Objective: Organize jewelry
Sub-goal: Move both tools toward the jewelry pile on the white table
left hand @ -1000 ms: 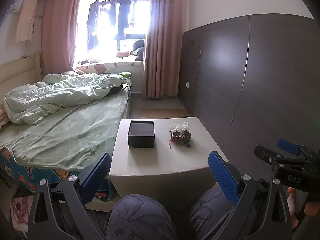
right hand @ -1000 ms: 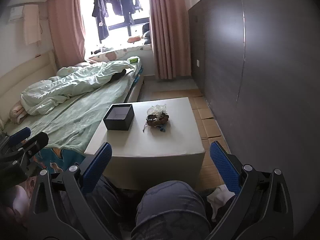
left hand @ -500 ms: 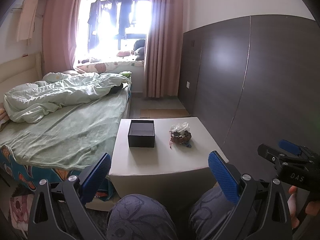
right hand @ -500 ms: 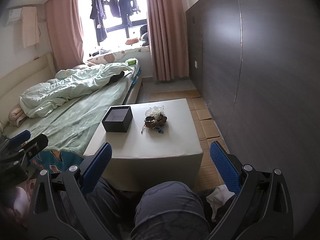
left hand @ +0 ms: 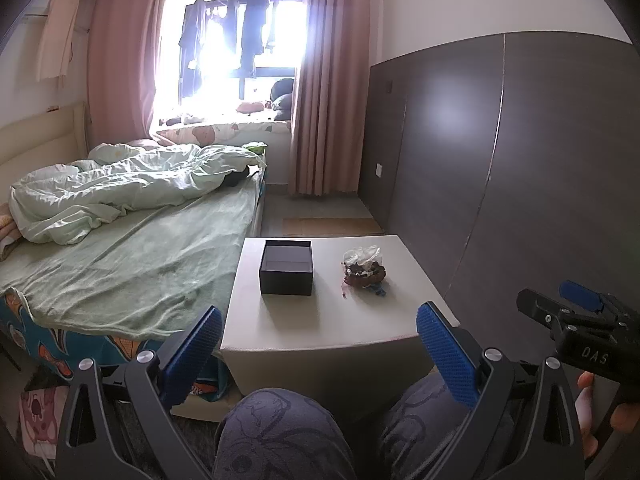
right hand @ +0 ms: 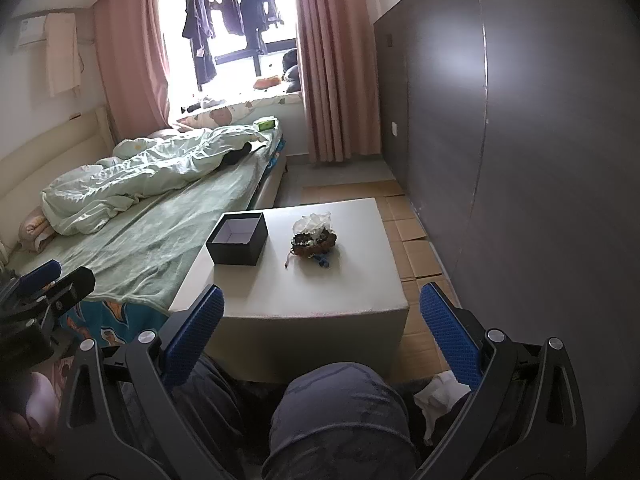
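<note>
An open black box [left hand: 286, 266] [right hand: 238, 238] stands on the left part of a white table [left hand: 320, 320] [right hand: 352, 280]. A heap of jewelry [left hand: 365, 273] [right hand: 313, 238], brown beads with clear plastic bags and a blue piece, lies to its right. My left gripper [left hand: 320, 344] is open and empty, held near the table's front edge above my knees. My right gripper [right hand: 320, 328] is open and empty too, a little higher in front of the table. The right gripper shows at the right edge of the left wrist view [left hand: 580, 320].
A bed with a green sheet and rumpled duvet [left hand: 132, 248] [right hand: 152, 216] adjoins the table's left side. A dark panelled wall [left hand: 500, 160] [right hand: 520, 160] runs along the right. Cardboard sheets [right hand: 416, 236] lie on the floor. My knees [left hand: 280, 432] [right hand: 340, 420] are below the grippers.
Both grippers have drifted slightly; the right wrist view has risen and moved a bit nearer the table. Both stay open. The box and the jewelry have not moved.
</note>
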Available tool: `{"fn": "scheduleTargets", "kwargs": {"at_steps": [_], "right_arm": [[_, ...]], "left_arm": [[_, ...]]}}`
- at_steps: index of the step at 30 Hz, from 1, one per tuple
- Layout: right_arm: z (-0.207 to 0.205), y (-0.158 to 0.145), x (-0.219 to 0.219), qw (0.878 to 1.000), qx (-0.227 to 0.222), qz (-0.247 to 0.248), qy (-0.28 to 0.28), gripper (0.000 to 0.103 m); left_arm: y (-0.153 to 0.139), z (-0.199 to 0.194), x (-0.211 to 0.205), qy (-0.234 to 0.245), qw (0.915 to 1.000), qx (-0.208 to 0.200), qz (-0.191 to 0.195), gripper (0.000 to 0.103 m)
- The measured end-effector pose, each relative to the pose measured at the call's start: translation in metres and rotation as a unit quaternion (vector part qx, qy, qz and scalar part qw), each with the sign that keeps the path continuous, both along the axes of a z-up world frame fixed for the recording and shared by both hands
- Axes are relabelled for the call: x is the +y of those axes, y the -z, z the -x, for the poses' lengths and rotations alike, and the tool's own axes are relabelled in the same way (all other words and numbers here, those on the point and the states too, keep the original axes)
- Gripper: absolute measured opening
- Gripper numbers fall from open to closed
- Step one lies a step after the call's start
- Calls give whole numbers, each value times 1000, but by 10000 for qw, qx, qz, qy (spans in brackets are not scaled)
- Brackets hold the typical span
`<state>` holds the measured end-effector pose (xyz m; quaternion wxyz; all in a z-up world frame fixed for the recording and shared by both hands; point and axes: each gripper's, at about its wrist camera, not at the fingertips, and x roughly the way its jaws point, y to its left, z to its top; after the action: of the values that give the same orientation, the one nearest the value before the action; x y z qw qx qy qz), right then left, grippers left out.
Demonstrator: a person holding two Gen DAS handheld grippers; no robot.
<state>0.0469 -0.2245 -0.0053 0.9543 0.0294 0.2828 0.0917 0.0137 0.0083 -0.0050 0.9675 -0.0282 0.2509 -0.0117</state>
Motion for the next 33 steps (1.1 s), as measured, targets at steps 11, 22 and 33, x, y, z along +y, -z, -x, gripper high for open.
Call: {"fn": "scheduleTargets", "kwargs": {"at_steps": [11, 22, 33], "right_arm": [[-35, 10, -1, 9987, 170, -468, -70, 98], [-99, 34, -32, 9973, 475, -516, 217, 98], [-165, 59, -51, 9936, 745, -818, 214, 80]], "left_arm": [[7, -38, 2, -6, 9998, 180, 0, 94], [23, -112, -7, 307, 9984, 437, 174, 94], [54, -206, -31, 768, 9925, 936, 193, 77]]}}
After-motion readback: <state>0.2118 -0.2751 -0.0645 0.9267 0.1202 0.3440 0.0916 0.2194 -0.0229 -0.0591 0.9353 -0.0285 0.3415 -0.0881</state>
